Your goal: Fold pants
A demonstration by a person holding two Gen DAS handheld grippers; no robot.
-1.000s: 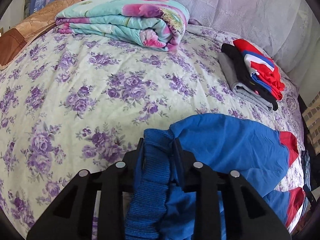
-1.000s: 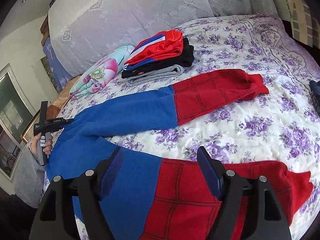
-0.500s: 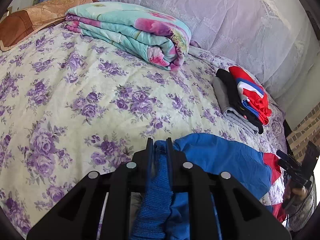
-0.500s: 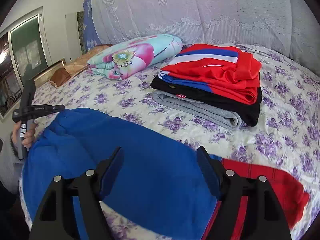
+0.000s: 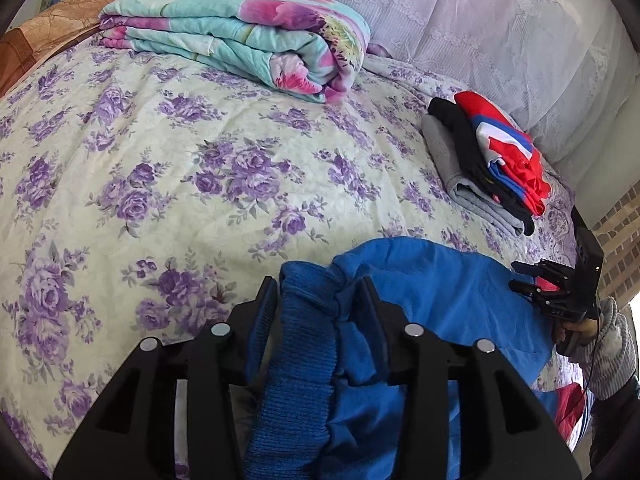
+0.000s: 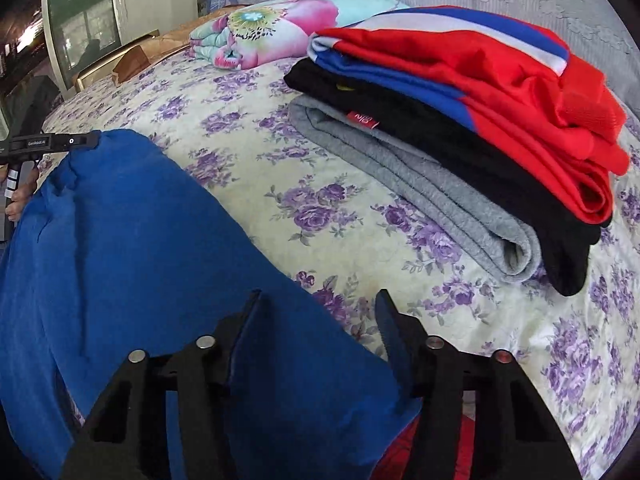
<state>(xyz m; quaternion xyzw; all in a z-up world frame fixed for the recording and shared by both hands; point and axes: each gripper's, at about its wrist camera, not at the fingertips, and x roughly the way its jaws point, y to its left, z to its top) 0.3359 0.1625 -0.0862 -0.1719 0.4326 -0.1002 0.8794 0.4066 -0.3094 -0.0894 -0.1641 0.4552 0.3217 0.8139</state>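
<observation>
The blue pants with red lower legs lie bunched on the flowered bedspread. In the left wrist view my left gripper has the ribbed blue waistband between its fingers; the jaws are opening and the band sits loosely in the gap. My right gripper stands over the near edge of the blue cloth. Its jaws are closing with a fold of the pants between them, and a bit of red shows underneath. That right gripper also appears far right in the left view, and the left gripper far left in the right view.
A stack of folded clothes, grey, black and red-blue, lies just beyond the pants. A folded flowered quilt sits at the head of the bed by the lace-covered headboard. A brown pillow is at far left.
The left jaws, clamped tight on the waistband half a second ago, have spread apart. The right gripper swung from the red legs to the blue part, came lower, and its jaws have narrowed.
</observation>
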